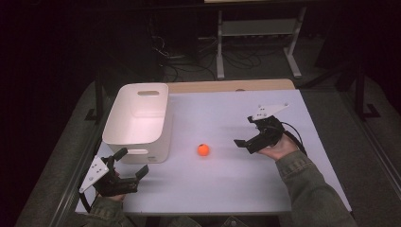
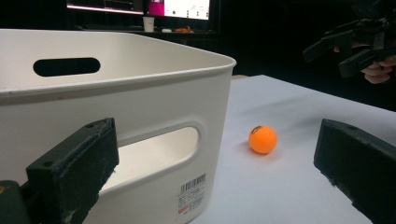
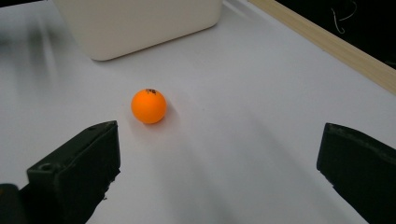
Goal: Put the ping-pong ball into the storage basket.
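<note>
The right gripper (image 1: 246, 131) hovers above the right half of the white table (image 1: 246, 184), held in the person's right hand (image 1: 280, 147), its jaws spread wide with nothing between them. It points leftward toward the orange ball (image 1: 203, 150), which lies on the bare tabletop near the middle, apart from both grippers. In the right gripper view the ball (image 3: 148, 106) sits ahead of the jaws, closer to the left one, with a small dark mark on top and open table all round it; nothing stands between the jaws and the ball.

The left gripper (image 1: 133, 163) rests low at the near left corner of the table, jaws also wide apart and empty, with its grey three-cornered plate to the outside. Just beyond it stands the white bin (image 1: 137, 118), a rounded plastic tub with slot handles in its end walls. In the left gripper view the bin's near wall (image 2: 140, 121) looms right behind the left jaw, a barcode label at its lower corner, and the ball (image 2: 262, 139) lies to the right of the bin, apart from it.

A strip of pale wood (image 1: 231, 85) edges the table's far side. Beyond it, in the dark, are a grey frame (image 1: 257, 33) and loose cables (image 1: 184, 64) on the floor.
</note>
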`<state>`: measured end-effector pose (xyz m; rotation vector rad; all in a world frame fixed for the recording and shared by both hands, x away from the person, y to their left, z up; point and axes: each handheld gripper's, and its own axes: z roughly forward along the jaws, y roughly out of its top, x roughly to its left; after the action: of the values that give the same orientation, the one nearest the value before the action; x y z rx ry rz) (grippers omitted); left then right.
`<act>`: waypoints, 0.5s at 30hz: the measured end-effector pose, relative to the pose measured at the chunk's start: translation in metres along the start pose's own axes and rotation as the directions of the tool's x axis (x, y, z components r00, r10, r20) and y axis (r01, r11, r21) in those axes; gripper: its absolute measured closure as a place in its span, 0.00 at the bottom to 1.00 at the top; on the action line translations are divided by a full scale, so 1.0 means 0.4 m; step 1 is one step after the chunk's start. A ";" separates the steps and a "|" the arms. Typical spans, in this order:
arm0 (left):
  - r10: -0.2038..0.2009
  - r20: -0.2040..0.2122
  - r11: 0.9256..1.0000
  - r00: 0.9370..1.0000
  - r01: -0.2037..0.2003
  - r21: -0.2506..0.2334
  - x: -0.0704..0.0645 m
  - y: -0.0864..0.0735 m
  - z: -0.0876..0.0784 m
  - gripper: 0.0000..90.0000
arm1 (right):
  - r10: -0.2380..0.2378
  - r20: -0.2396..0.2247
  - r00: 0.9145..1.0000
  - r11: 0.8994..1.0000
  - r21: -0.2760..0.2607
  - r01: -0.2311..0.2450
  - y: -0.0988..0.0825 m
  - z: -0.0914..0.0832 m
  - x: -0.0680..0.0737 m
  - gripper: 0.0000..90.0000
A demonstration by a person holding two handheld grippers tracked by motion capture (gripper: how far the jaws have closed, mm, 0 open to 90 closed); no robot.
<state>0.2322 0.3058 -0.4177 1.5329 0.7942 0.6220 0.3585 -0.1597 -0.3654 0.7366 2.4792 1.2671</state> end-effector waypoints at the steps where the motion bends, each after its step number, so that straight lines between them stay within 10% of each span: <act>1: 0.000 0.000 1.000 1.000 0.000 0.000 0.000 0.000 0.000 0.00 | -0.002 -0.002 1.000 1.000 0.004 0.002 0.002 0.003 0.000 0.00; 15: 0.000 0.001 1.000 1.000 0.000 -0.001 0.001 0.000 -0.001 0.00 | -0.013 -0.040 0.999 0.998 0.056 0.015 0.040 0.039 -0.005 0.00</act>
<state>0.2322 0.3064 -0.4176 1.5325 0.7927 0.6211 0.3721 -0.1425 -0.3617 0.7129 2.5562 1.2236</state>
